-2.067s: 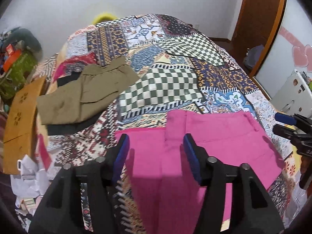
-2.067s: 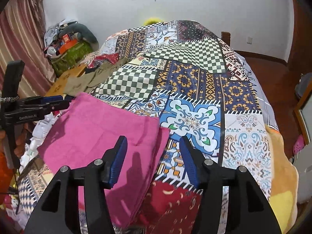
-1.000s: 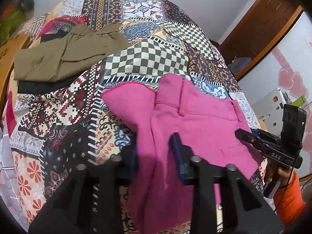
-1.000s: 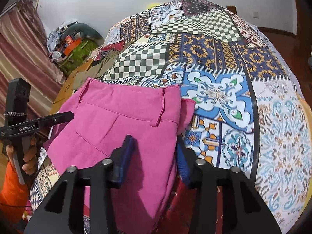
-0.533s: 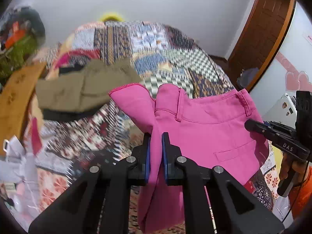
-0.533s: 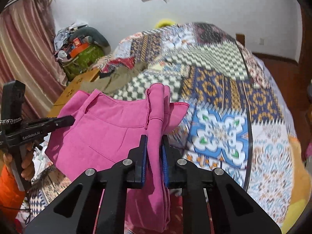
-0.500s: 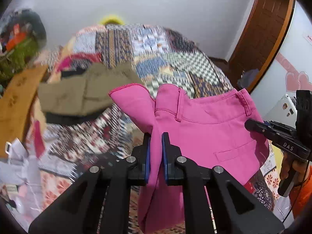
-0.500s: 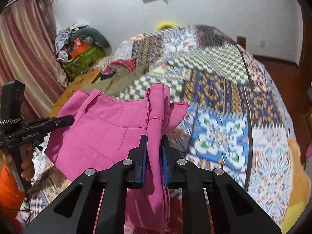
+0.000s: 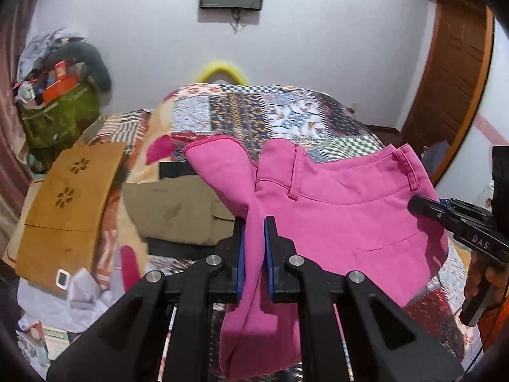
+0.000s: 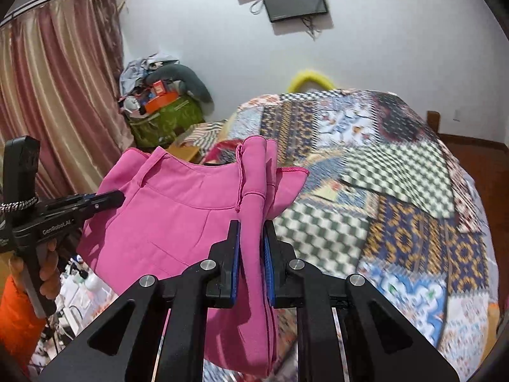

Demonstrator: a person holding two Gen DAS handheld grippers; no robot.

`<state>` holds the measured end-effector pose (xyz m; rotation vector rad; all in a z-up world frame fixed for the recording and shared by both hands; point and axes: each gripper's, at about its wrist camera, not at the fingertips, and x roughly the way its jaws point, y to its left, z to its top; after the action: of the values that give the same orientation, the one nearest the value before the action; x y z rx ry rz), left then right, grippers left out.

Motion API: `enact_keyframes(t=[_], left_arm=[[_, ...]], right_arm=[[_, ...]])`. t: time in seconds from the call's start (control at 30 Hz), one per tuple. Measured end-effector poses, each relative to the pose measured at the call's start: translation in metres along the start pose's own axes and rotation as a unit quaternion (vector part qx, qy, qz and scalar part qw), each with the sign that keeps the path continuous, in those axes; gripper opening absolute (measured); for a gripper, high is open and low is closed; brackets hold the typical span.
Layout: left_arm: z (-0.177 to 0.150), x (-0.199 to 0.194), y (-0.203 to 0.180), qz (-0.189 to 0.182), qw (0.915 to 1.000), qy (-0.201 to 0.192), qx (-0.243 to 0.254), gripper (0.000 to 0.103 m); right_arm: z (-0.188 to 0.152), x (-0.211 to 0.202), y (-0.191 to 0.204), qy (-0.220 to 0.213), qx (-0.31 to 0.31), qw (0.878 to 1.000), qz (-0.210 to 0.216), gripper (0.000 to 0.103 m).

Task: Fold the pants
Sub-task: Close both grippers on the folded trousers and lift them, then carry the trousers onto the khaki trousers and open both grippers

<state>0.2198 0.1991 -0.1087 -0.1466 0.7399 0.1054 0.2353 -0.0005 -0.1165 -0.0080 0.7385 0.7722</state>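
The pink pants (image 9: 343, 210) hang in the air above the patchwork bed (image 9: 286, 111), stretched between my two grippers by the waistband. My left gripper (image 9: 254, 222) is shut on a bunched fold at one end of the waist. My right gripper (image 10: 251, 226) is shut on the fold at the other end of the pants (image 10: 178, 213). Each gripper also shows in the other's view: the right one at the far right (image 9: 423, 205), the left one at the far left (image 10: 111, 198). The legs hang below, partly hidden by the gripper bodies.
Olive pants (image 9: 178, 210) lie folded on a dark garment on the bed's left side. A wooden board (image 9: 70, 197) leans beside the bed. A green bag (image 10: 165, 121) with clutter stands by the curtain (image 10: 57, 95). A wooden door (image 9: 451, 73) is at right.
Both grippers, open over the flat pants two seconds ago, have closed on the waist ends and lifted the pants. Since half a second ago they have risen and tilted up further.
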Motion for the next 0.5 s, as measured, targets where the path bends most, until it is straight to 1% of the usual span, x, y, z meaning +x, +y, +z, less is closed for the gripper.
enact_keyframes(t=[0.17,0.3,0.4,0.5], left_arm=[[0.009,0.031,0.036,0.011,0.9994,0.02,-0.027,0.01],[0.01,0.063,0.059,0.021,0.9984,0.041,-0.034,0.01],[0.008,0.09,0.071,0.035,0.9972,0.057,-0.032,0.01],[0.009,0.116,0.077,0.047,0.9966,0.065,-0.021,0.01]], right_arm=[[0.012,0.036,0.013,0.008,-0.012,1.0,0.011,0.012],[0.018,0.075,0.019,0.023,-0.019,0.999,0.013,0.012],[0.022,0.105,0.017,0.038,-0.019,0.999,0.011,0.011],[0.025,0.133,0.012,0.053,-0.021,0.998,0.009,0.011]])
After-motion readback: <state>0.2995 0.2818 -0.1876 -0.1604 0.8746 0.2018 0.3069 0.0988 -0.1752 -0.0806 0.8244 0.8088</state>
